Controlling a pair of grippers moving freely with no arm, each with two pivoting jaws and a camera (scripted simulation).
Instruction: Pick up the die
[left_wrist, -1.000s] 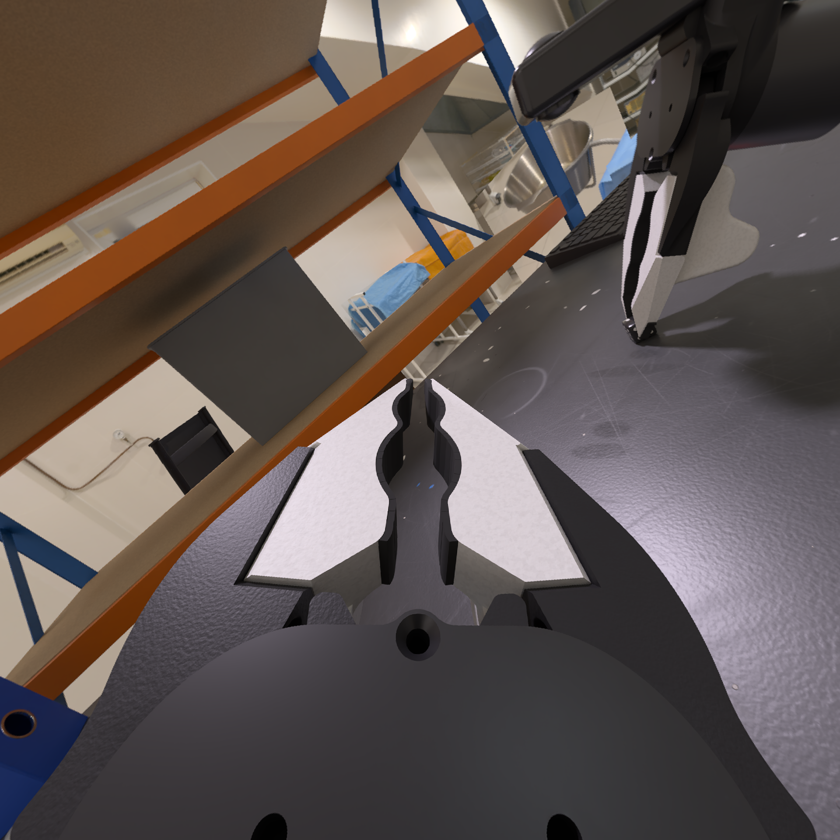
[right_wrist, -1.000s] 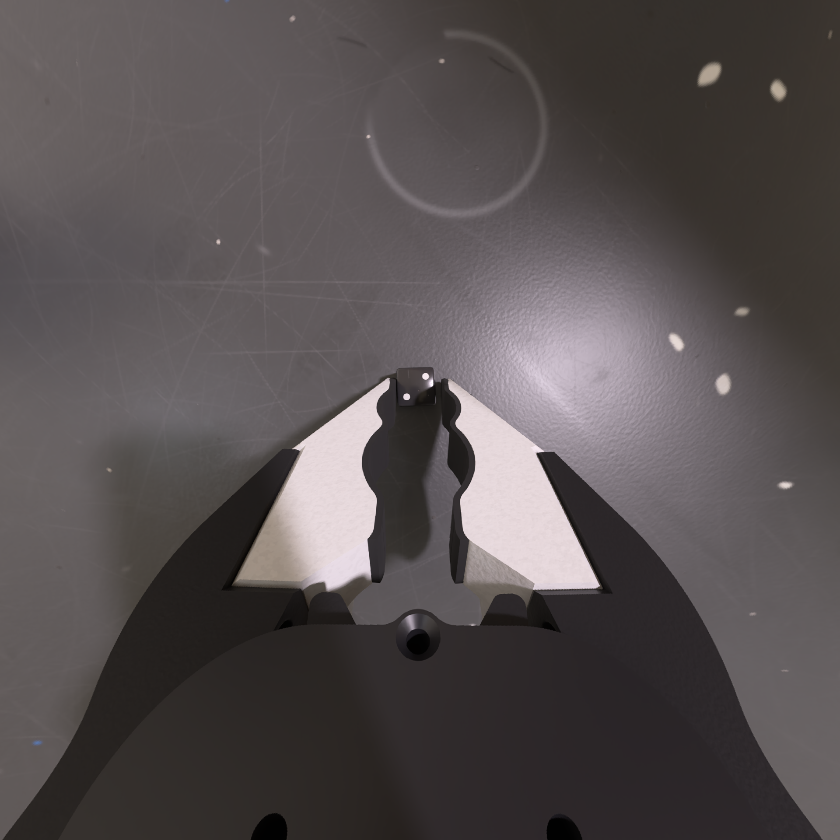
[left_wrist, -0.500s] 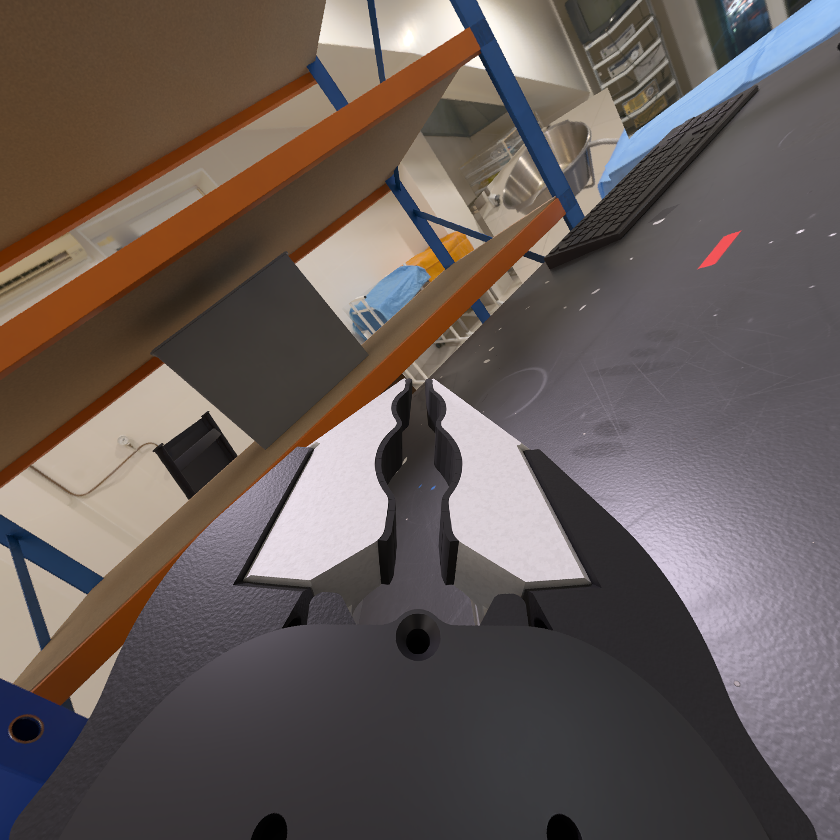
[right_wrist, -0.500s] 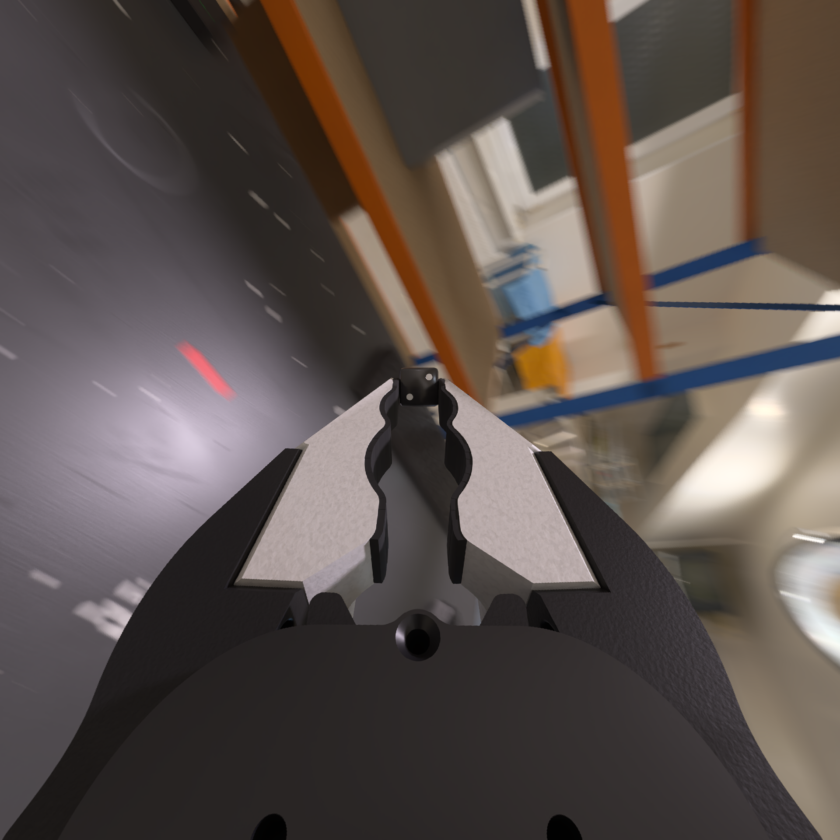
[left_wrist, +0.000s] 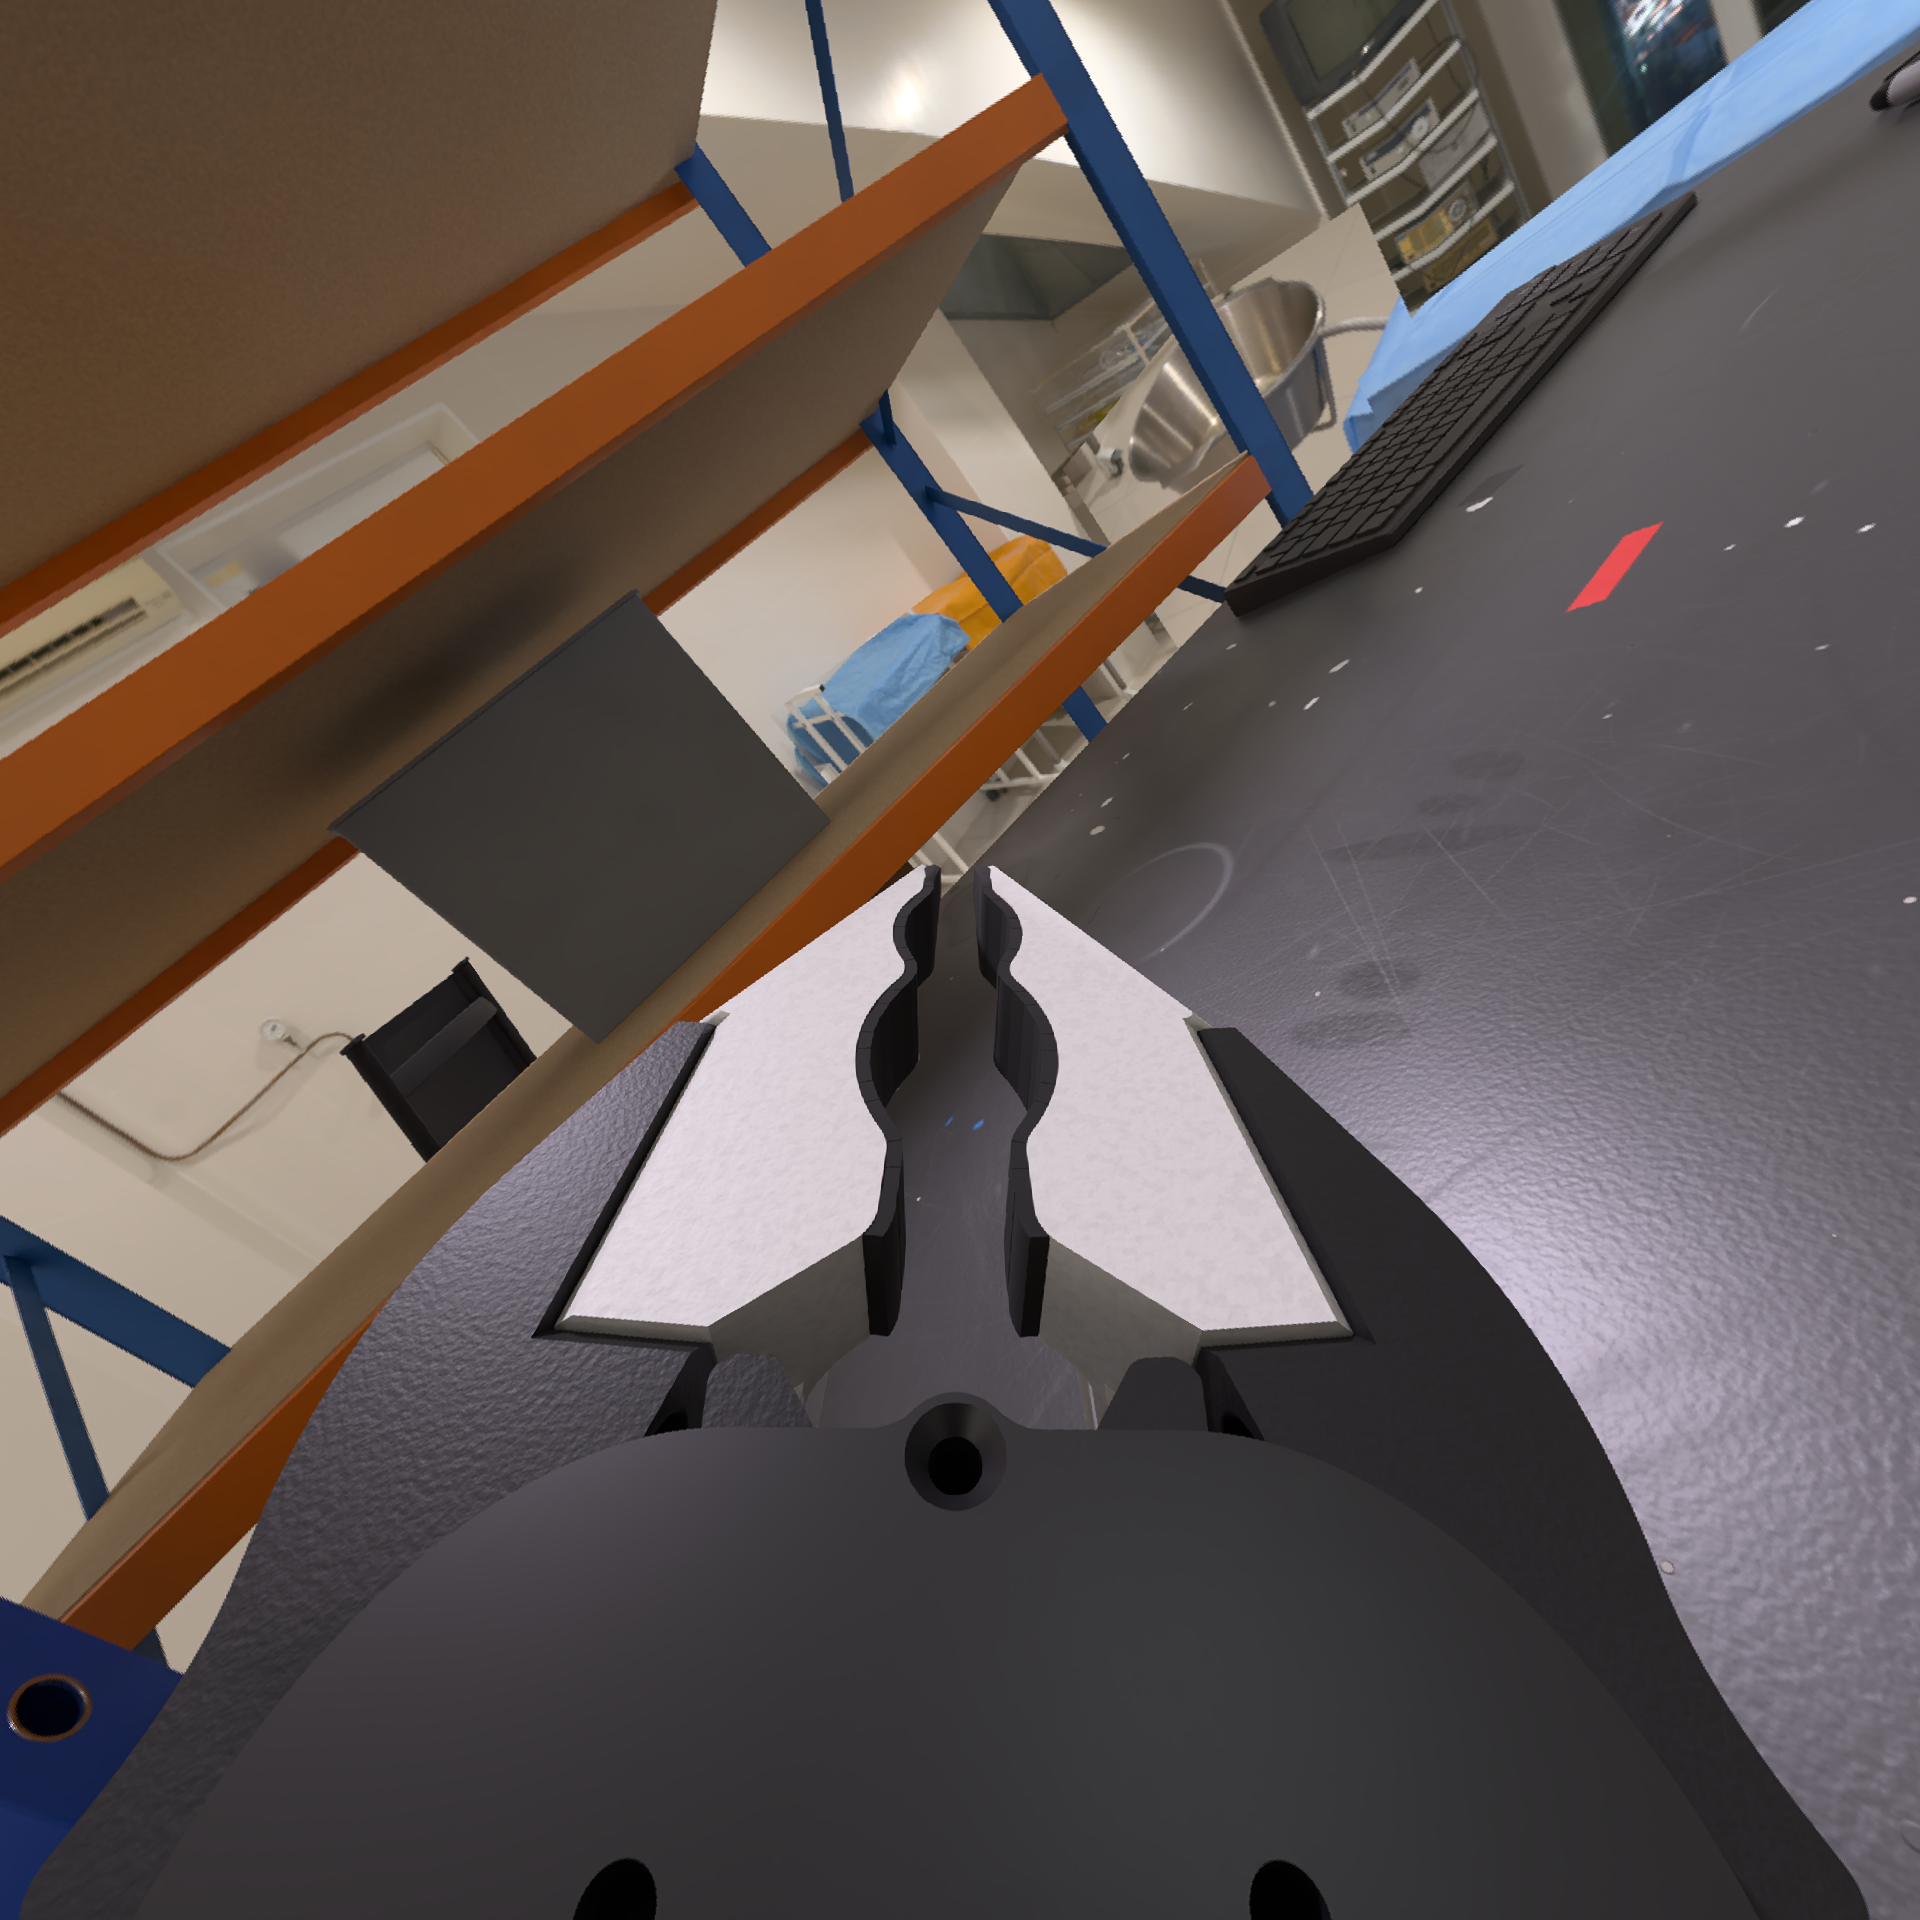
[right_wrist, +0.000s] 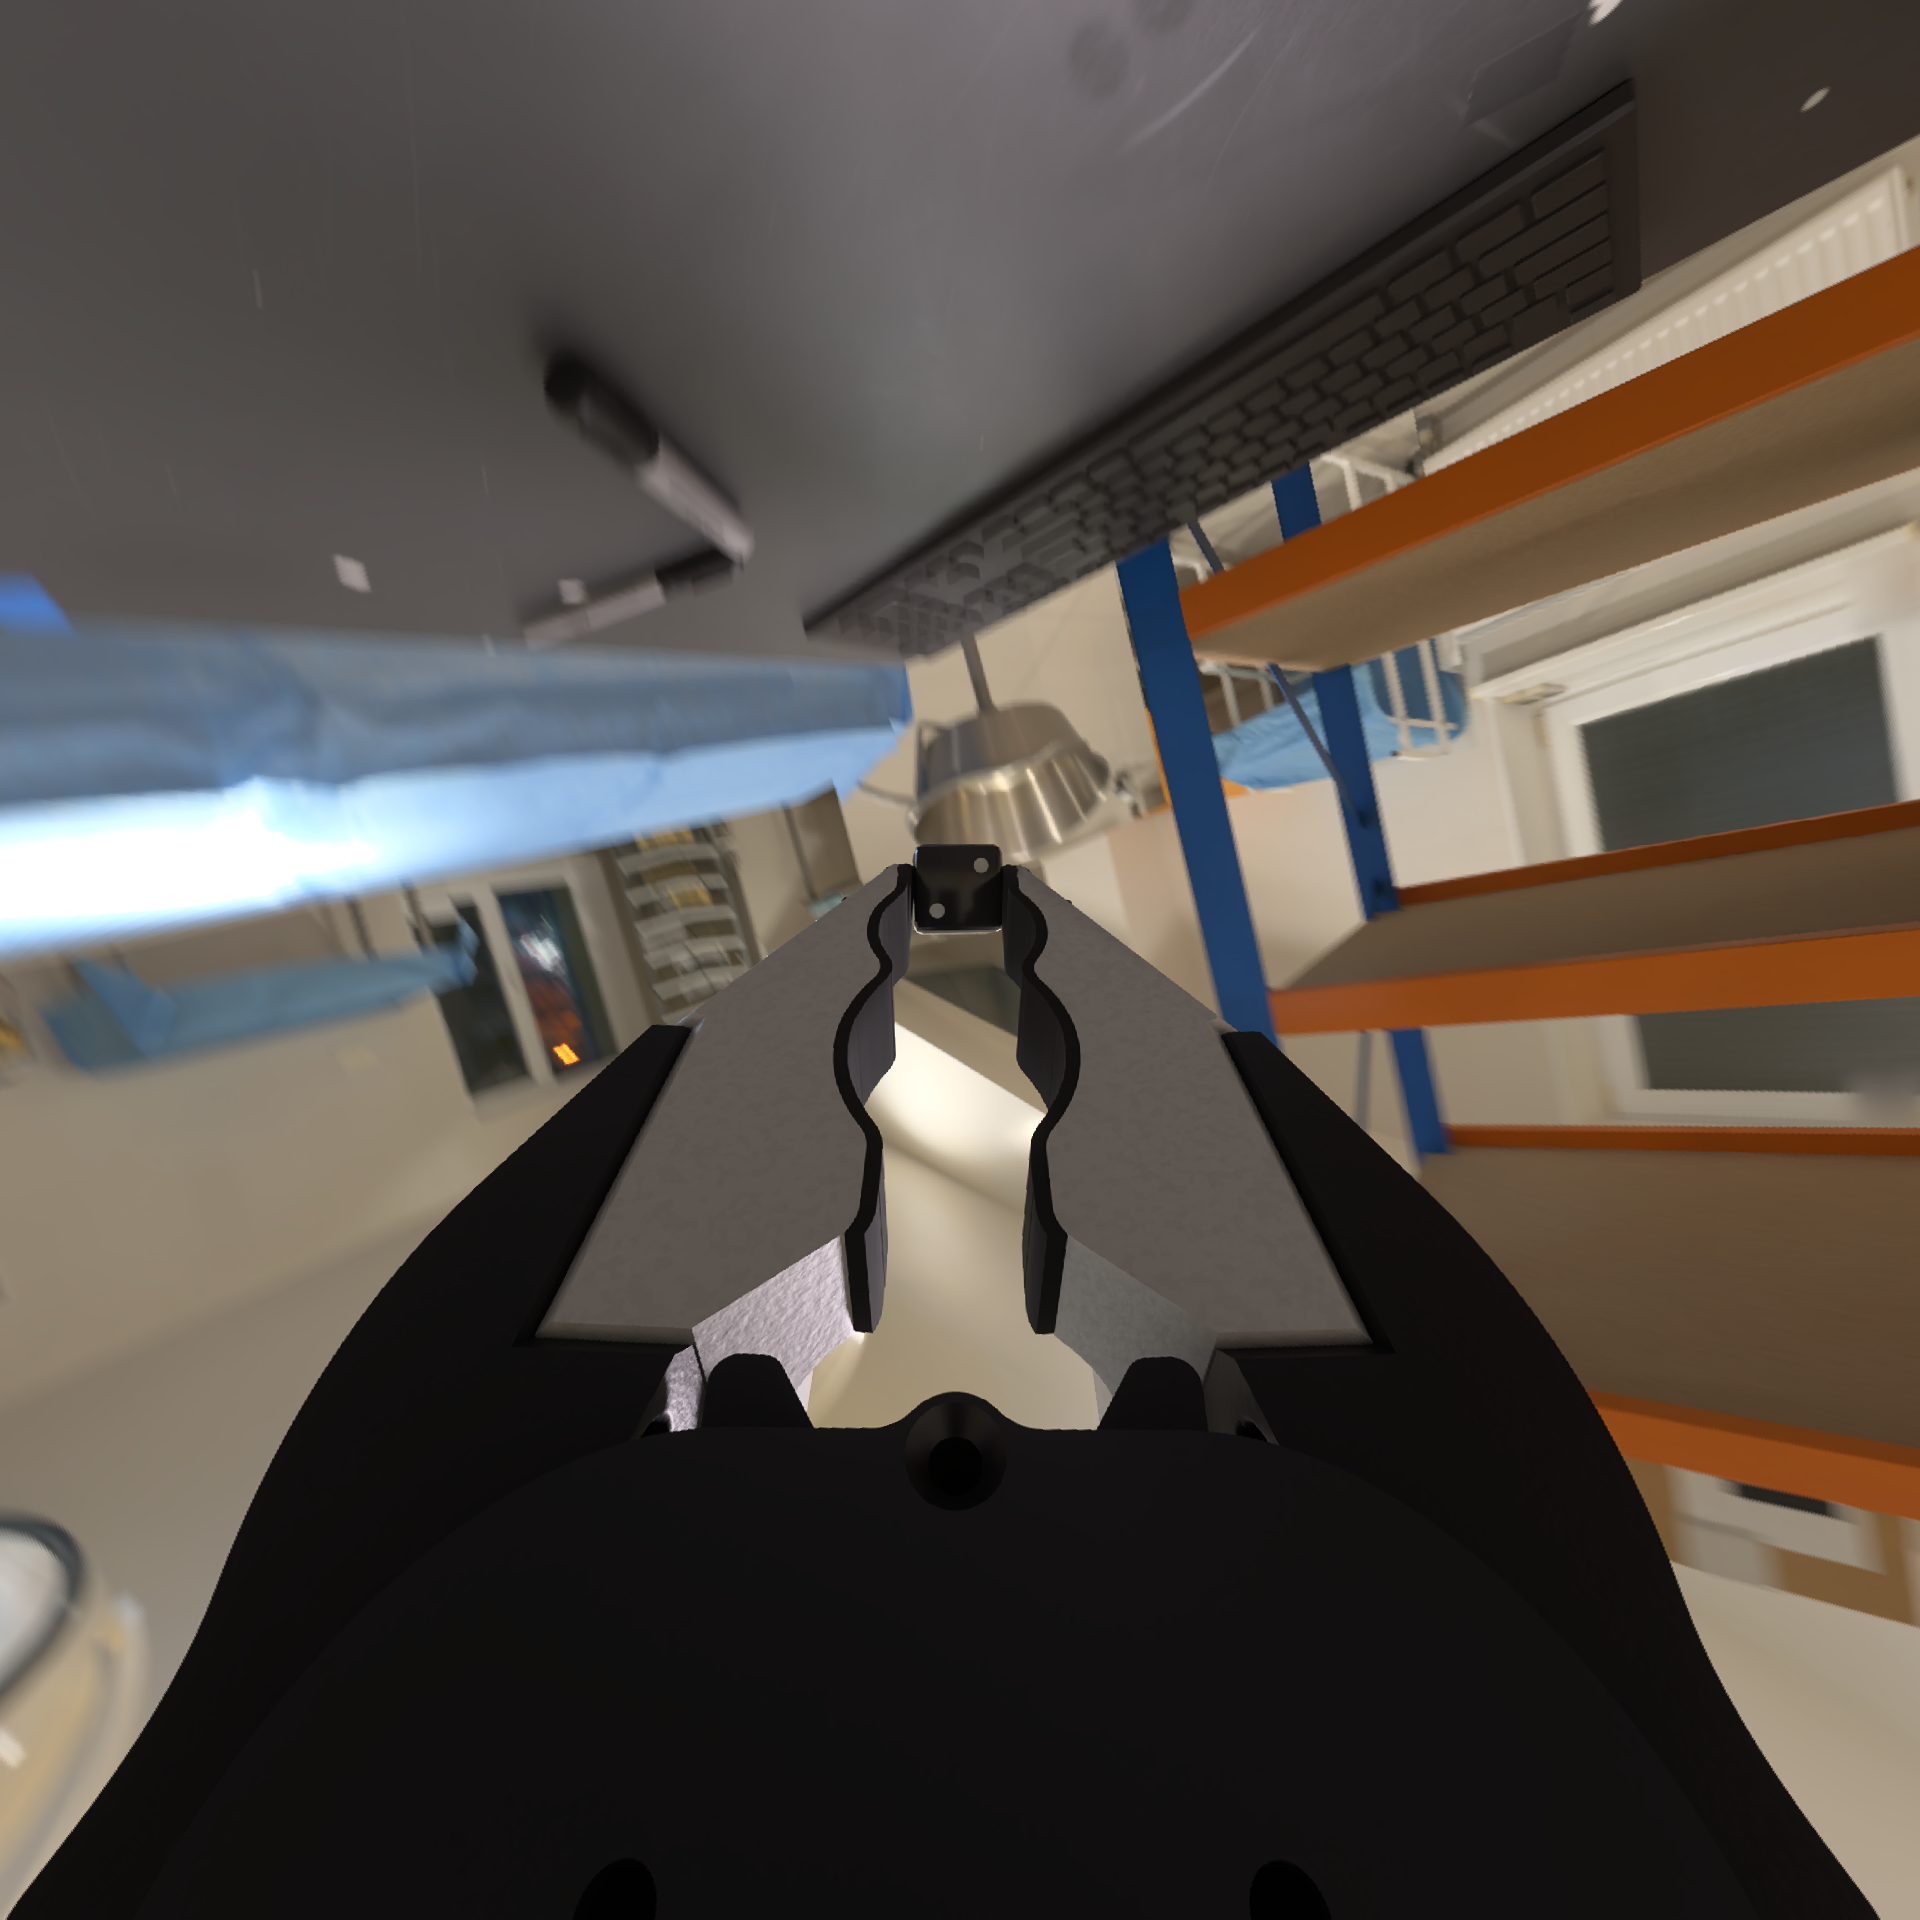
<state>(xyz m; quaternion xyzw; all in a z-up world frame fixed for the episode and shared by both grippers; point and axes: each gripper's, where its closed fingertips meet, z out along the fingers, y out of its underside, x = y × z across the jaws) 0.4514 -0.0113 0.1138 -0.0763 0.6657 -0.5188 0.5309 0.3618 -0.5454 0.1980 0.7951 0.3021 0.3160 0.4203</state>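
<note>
Black die (right_wrist: 957, 886), white pips, staying clamped at right gripper (right_wrist: 957, 894) tips, now swinging away from table (right_wrist: 935, 260). Left gripper (left_wrist: 956, 883) staying nearly closed, holding nothing.

The left tongs (left_wrist: 956, 883) hang nearly closed over the dark tabletop (left_wrist: 1558, 1039); a black keyboard (left_wrist: 1455, 405) lies far ahead, beside orange shelves (left_wrist: 623, 364).

In the right wrist view, the blue cloth (right_wrist: 416, 727) is blurred, the two dark cylinders (right_wrist: 665, 488) on the tabletop (right_wrist: 935, 260) perhaps pens. The keyboard (left_wrist: 1455, 405) is partly cut off.
</note>
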